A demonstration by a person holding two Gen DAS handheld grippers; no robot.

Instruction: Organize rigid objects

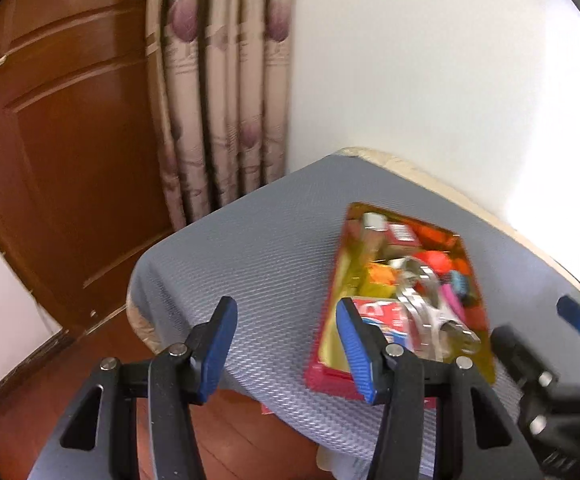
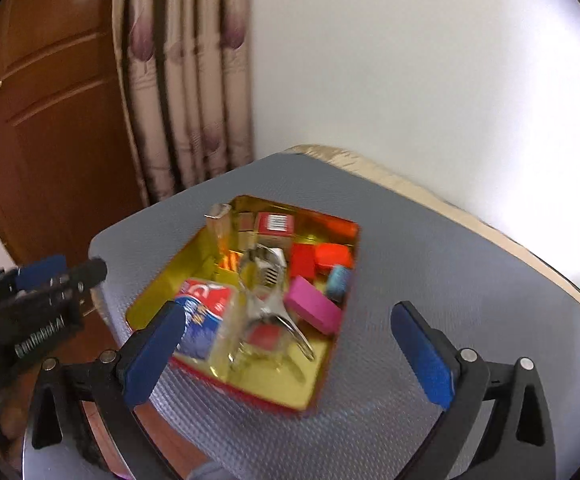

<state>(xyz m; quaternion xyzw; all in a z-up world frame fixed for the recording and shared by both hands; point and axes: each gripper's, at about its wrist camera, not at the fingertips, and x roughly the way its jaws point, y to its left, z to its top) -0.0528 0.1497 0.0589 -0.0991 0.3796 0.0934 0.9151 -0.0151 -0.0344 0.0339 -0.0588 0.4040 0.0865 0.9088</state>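
A red tin box with a gold inside (image 2: 331, 356) (image 1: 329, 376) stands on the grey table mat. It holds several rigid things: a metal clamp-like tool (image 2: 268, 300) (image 1: 425, 304), a red and blue card pack (image 2: 204, 312) (image 1: 377, 316), a pink block (image 2: 313, 310), a red block (image 2: 331, 256), a small blue piece (image 2: 337, 280) and a small red box (image 2: 276, 224). My left gripper (image 1: 286, 344) is open and empty, above the table's near edge, left of the tin. My right gripper (image 2: 290, 352) is open and empty, its fingers astride the tin's near end.
The grey mat (image 2: 429, 248) covers a table with a beige edge (image 2: 409, 184). A white wall lies behind, a patterned curtain (image 1: 218, 92) and a brown wooden door (image 1: 58, 140) to the left. Wooden floor (image 1: 42, 364) lies below the table's left edge.
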